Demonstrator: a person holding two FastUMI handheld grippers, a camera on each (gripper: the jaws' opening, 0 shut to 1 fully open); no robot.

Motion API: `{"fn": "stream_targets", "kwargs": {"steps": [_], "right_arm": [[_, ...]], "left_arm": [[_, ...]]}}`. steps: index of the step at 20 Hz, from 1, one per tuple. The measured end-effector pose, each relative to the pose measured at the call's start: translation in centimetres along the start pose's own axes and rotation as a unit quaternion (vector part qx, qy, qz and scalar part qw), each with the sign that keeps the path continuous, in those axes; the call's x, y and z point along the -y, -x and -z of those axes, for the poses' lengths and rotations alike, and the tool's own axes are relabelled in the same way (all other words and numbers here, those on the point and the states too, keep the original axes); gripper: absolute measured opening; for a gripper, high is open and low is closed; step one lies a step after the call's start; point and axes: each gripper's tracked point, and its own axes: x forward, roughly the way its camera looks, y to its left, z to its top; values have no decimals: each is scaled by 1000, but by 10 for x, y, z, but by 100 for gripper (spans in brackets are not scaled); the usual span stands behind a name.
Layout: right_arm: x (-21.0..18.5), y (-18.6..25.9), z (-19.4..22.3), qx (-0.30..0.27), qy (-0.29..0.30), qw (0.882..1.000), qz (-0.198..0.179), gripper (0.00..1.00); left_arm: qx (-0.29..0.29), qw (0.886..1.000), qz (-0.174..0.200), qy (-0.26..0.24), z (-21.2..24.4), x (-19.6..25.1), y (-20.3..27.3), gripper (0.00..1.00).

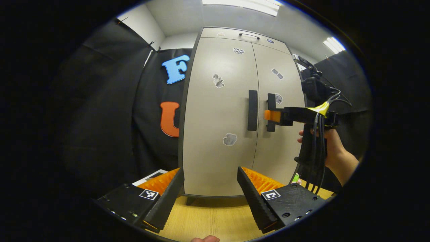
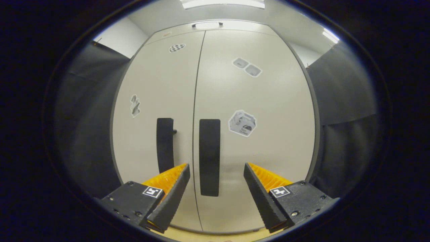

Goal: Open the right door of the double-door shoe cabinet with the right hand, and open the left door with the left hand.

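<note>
**Right gripper at the right door handle; both doors closed**

Nearest, in the right gripper view, the right gripper (image 2: 216,188) has its fingers spread wide. The right door handle (image 2: 209,157), a dark vertical bar, stands straight ahead and partly between them, nearer the left finger (image 2: 169,198); its long axis runs upright, across the closing line of the jaws. Whether the fingers already flank the handle or stop just short of it cannot be told here. The left gripper view shows that gripper from the side, its tip at the handle (image 1: 270,112), held by a hand (image 1: 331,148).

The left gripper (image 1: 210,193), also spread wide and holding nothing, hangs well back from the cabinet (image 1: 215,134) above a wooden floor (image 1: 208,218). The left door handle (image 1: 252,110) lies ahead, above and slightly right of it.

Farthest, both doors sit flush and shut. By position, the right gripper is much nearer its handle. The cabinet base is cut off behind the fingers.
</note>
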Motion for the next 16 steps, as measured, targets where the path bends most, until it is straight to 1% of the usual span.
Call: {"fn": "stream_targets", "kwargs": {"steps": [6,7,10,11,13,15,16], "right_arm": [[0,-21,6,-10,-27,999,13,99],[1,-21,4,-3,-29,999,16,100],[3,-22,6,-1,-24,999,23,98],[6,-22,6,1,-14,999,35,97],[5,-23,7,-2,-2,999,41,88],[5,-23,7,-5,2,999,41,87],[6,-24,8,-7,4,999,41,84]], "left_arm": [[-7,1000,-15,8,7,-22,-3,95],[-8,1000,-16,9,7,-25,-4,95],[-14,1000,-16,14,9,-28,-8,95],[-15,1000,-16,16,6,-26,-7,95],[-14,1000,-13,17,4,-22,-4,95],[-14,1000,-11,17,6,-22,-6,95],[-13,1000,-10,17,7,-23,-6,95]]}}
